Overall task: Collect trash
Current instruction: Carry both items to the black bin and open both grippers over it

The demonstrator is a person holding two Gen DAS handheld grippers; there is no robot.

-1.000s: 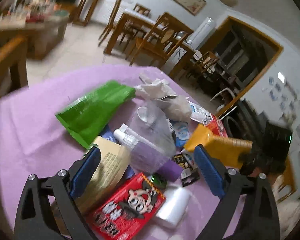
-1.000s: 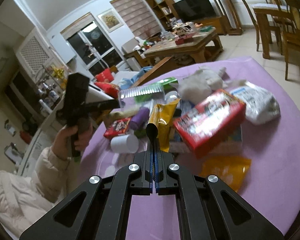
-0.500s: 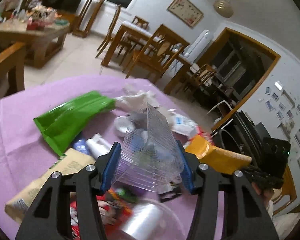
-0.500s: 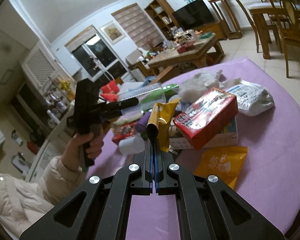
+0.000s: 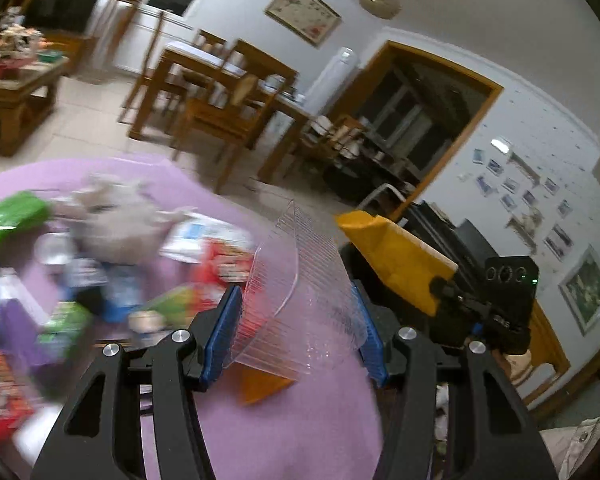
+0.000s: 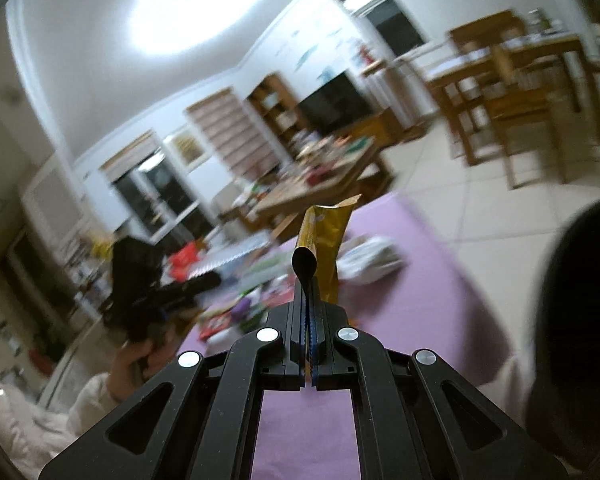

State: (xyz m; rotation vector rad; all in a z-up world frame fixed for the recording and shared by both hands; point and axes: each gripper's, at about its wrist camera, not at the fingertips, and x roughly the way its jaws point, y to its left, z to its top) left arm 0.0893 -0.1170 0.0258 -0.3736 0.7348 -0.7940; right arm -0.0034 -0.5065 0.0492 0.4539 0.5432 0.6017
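Note:
My left gripper [image 5: 296,336] is shut on a clear ribbed plastic tray [image 5: 300,300], held lifted above the purple tablecloth [image 5: 292,432]. My right gripper [image 6: 309,320] is shut on a yellow-gold snack wrapper [image 6: 324,240] that stands up from between its jaws. That same wrapper [image 5: 396,260] and the right gripper's black body [image 5: 496,304] show at the right of the left wrist view. The blurred trash pile [image 5: 100,264] lies left on the table: a green bag, crumpled paper, red packets. An orange packet [image 5: 260,384] lies under the tray.
The left gripper and a hand [image 6: 140,308] appear at the left of the right wrist view. A dark rounded shape [image 6: 572,320] fills the right edge there. Wooden dining chairs and table [image 5: 220,92] and a cluttered coffee table [image 6: 320,176] stand beyond on the tiled floor.
My left gripper closed on the clear tray and carried it up and to the right, away from the pile. My right gripper, still shut on the wrapper, lifted and swung away from the pile.

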